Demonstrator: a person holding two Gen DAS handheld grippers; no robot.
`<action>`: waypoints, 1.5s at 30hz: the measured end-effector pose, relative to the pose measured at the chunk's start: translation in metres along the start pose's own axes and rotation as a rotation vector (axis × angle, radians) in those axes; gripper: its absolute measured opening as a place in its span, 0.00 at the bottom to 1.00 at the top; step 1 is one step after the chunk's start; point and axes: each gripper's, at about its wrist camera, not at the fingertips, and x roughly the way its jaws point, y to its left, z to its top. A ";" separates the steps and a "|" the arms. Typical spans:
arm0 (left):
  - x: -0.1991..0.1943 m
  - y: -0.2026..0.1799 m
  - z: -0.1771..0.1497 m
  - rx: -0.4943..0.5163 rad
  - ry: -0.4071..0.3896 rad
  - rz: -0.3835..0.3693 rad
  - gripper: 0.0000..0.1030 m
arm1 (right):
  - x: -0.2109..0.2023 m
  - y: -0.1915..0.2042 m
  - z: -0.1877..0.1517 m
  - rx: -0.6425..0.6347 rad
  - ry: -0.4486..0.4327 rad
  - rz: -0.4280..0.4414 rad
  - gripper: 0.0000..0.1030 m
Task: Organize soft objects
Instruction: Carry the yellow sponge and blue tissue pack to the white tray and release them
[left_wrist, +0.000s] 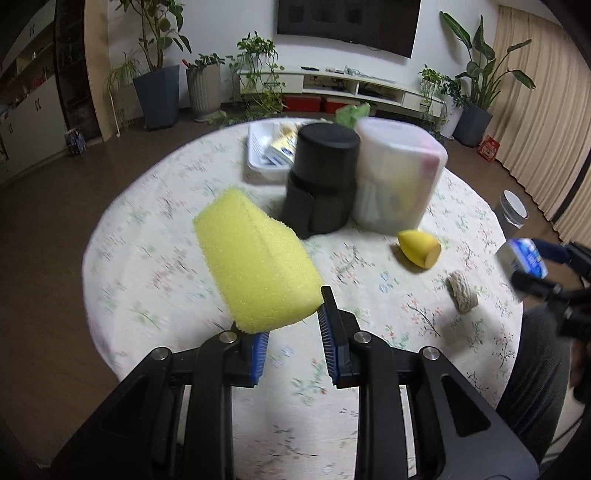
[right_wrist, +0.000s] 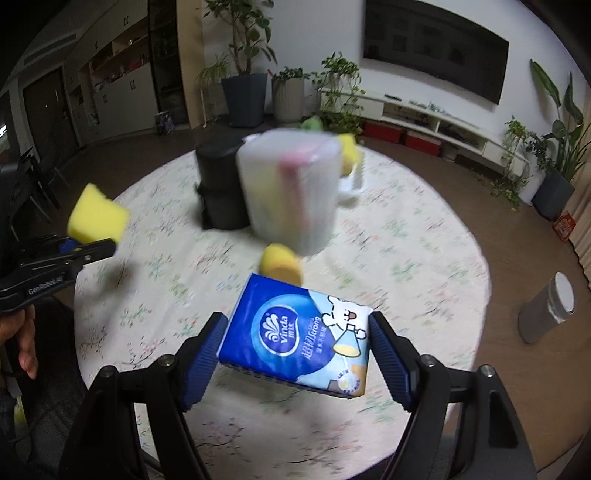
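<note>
While the left gripper (left_wrist: 295, 325) pinches a yellow sponge (left_wrist: 255, 262) in the air above the round table (left_wrist: 147, 266), a black canister (left_wrist: 321, 181) and a clear box (left_wrist: 399, 173) stand behind, and the right gripper (right_wrist: 295, 350) squeezes a blue tissue pack (right_wrist: 299, 336).

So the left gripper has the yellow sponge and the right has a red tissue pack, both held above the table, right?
Not quite. The tissue pack in the right gripper is blue, not red, as the right wrist view shows. The rest holds: the left gripper has the yellow sponge, and both are held above the table.
</note>
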 end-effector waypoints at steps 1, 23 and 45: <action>-0.003 0.006 0.006 0.005 -0.008 0.012 0.23 | -0.005 -0.007 0.006 0.002 -0.011 -0.007 0.76; 0.077 0.047 0.232 0.228 -0.033 0.053 0.23 | 0.046 -0.106 0.236 -0.114 -0.061 0.008 0.76; 0.238 0.019 0.245 0.329 0.166 -0.051 0.25 | 0.231 -0.012 0.302 -0.497 0.137 0.335 0.77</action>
